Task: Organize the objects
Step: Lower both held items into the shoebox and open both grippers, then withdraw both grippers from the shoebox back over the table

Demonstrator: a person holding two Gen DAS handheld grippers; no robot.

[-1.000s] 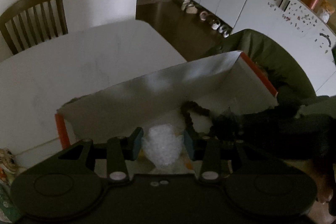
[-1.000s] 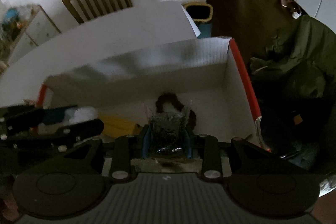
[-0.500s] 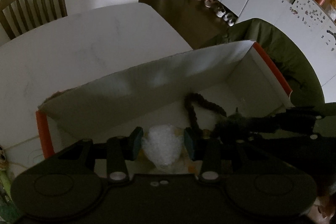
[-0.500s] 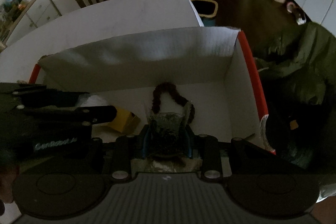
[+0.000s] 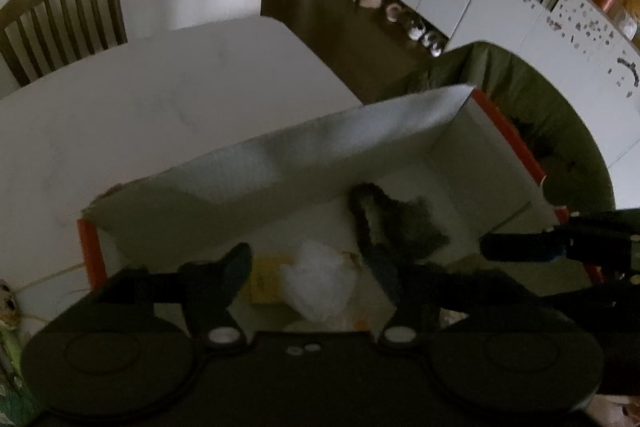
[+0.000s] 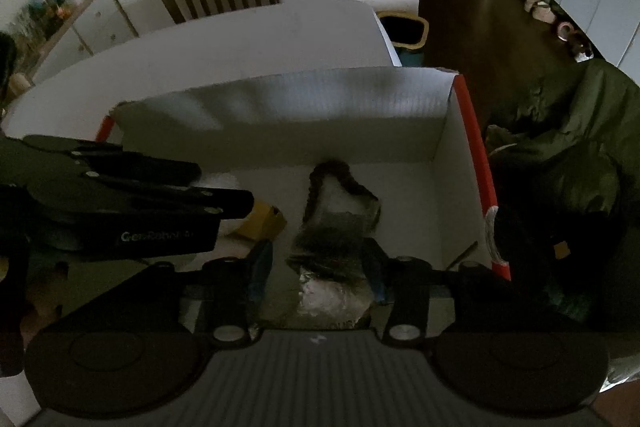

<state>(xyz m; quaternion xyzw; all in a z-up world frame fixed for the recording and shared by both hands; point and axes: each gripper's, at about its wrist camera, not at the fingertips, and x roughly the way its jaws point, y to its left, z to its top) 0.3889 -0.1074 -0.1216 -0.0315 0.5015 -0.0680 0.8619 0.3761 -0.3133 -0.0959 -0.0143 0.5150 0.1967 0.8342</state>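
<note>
Left wrist: bubble wrap (image 5: 318, 285) between opening jaws

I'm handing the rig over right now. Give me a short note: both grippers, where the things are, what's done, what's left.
Left gripper: jaws opening, the white crinkled bag between them, pads no longer pressing it.
Right gripper: jaws opening around the dark packet, pads clear of it.
Both are over the white box on the table; a dark beaded loop and a yellow item already lie inside.
Done: bag and packet brought into the box and let go.
Left: pull both grippers out; I can't see any further items to sort.
</note>
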